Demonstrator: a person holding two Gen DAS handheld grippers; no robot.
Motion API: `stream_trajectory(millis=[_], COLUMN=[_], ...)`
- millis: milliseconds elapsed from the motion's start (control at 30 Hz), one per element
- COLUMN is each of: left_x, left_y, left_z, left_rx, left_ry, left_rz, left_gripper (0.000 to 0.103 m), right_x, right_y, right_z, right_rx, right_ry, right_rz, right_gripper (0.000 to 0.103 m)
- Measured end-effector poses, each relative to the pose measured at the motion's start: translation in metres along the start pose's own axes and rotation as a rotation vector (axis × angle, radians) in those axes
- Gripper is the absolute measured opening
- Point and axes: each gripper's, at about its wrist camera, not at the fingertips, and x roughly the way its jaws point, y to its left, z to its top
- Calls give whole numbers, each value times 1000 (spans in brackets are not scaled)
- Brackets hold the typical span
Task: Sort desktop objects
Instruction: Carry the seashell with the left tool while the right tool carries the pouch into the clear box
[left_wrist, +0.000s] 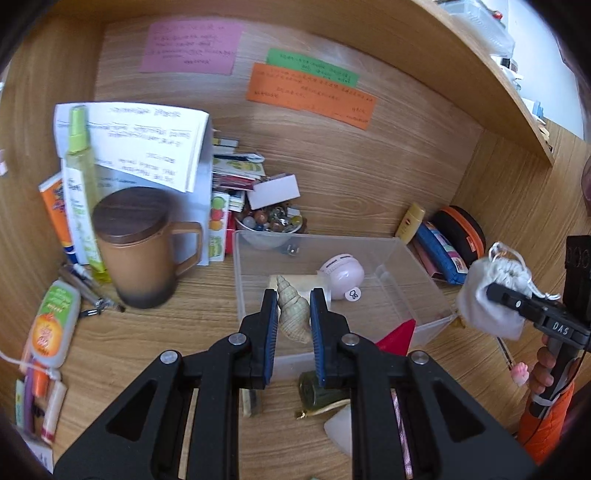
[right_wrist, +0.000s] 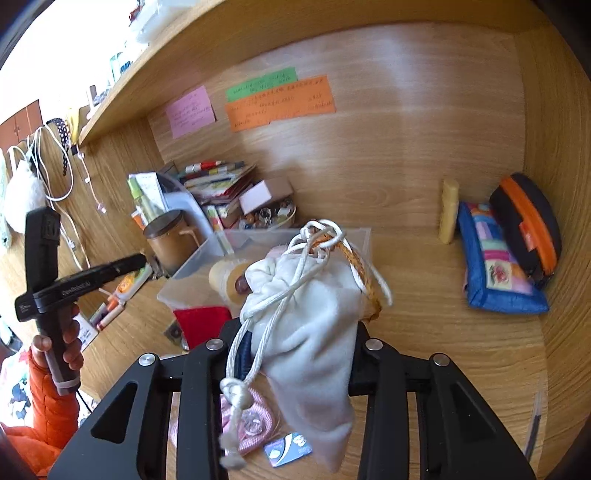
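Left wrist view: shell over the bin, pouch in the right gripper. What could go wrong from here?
1. The spiral beige seashell, pinched in the left gripper above the clear plastic bin, may crack if dropped onto the pink round gadget.
2. The white drawstring cloth pouch in the right gripper trails loose cords that could snag.

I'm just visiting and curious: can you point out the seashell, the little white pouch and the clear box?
seashell (left_wrist: 293, 314), left wrist view, middle of its spiral body.
white pouch (right_wrist: 314, 325), right wrist view, middle of the cloth.
clear box (left_wrist: 417, 275), left wrist view, its right wall.
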Motion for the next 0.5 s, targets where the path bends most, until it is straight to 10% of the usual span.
stream_trajectory(millis=[500], left_x=[42], left_y=[4], left_z=[5], left_rx=[19], left_ry=[82], left_rz=[-44], left_gripper=[16], right_x=[48], right_y=[-30], right_z=[15], right_rx=[113], right_ry=[49], right_rz=[-17], right_gripper=[32])
